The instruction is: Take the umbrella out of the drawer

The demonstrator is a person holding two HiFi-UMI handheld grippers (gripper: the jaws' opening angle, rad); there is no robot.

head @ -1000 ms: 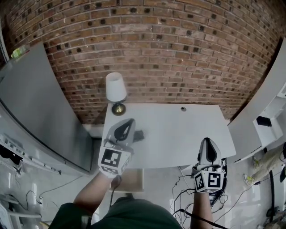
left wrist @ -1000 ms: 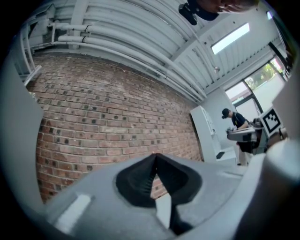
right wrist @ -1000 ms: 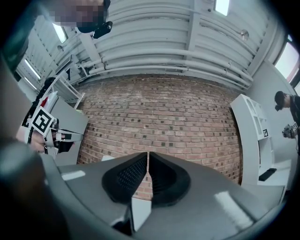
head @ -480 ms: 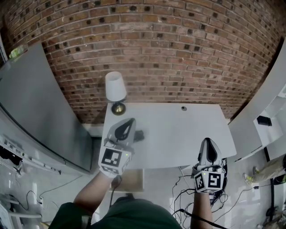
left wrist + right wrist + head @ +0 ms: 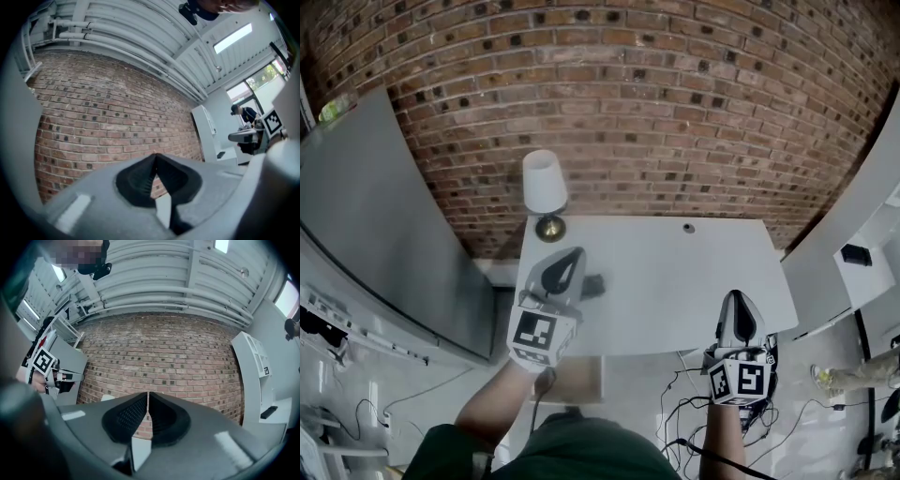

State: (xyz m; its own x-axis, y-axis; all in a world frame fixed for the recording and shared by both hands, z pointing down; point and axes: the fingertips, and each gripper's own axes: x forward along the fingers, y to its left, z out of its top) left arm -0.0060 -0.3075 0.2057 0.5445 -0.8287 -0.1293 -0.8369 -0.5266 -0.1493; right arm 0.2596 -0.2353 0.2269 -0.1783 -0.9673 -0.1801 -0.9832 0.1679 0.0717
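Bearing square markers (image 5: 532,333): left tongs (image 5: 571,254), right tongs (image 5: 737,297), shut.

**Soft, even light; strong fisheye bend**

Diffuse light fills the room, with a ceiling light panel (image 5: 233,38) and a window (image 5: 265,75) blown bright. The white desk (image 5: 675,281) carries only faint shadows. The brick wall (image 5: 609,103) bows at the edges. Both gripper views fade to black corners, their near jaws blurred.
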